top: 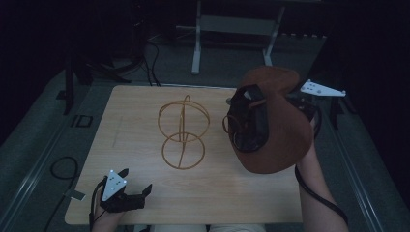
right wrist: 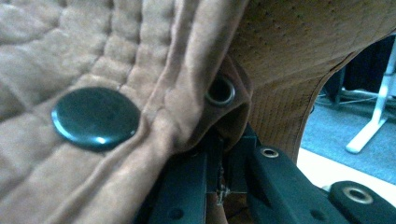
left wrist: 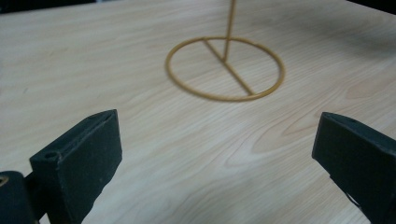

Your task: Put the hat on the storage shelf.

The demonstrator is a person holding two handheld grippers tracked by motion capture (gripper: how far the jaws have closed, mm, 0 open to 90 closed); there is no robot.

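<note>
A brown wide-brimmed hat [top: 285, 130] hangs in the air over the table's right side, its dark inside turned toward a gold wire stand [top: 183, 130] at the table's middle. In the right gripper view my right gripper [right wrist: 224, 163] is shut on the hat's fabric [right wrist: 116, 46], next to a metal eyelet [right wrist: 220, 90] and a black button [right wrist: 95, 117]. Near the front left corner my left gripper [top: 136, 180] rests low and open. Nothing lies between its fingers [left wrist: 79, 158], and the stand's base ring [left wrist: 224, 70] lies ahead of them.
The wooden table [top: 135, 111] ends close behind the left hand at the front edge. A white desk frame [top: 196, 48] stands on the grey floor beyond the far edge. Black cables [top: 63, 166] lie on the floor to the left.
</note>
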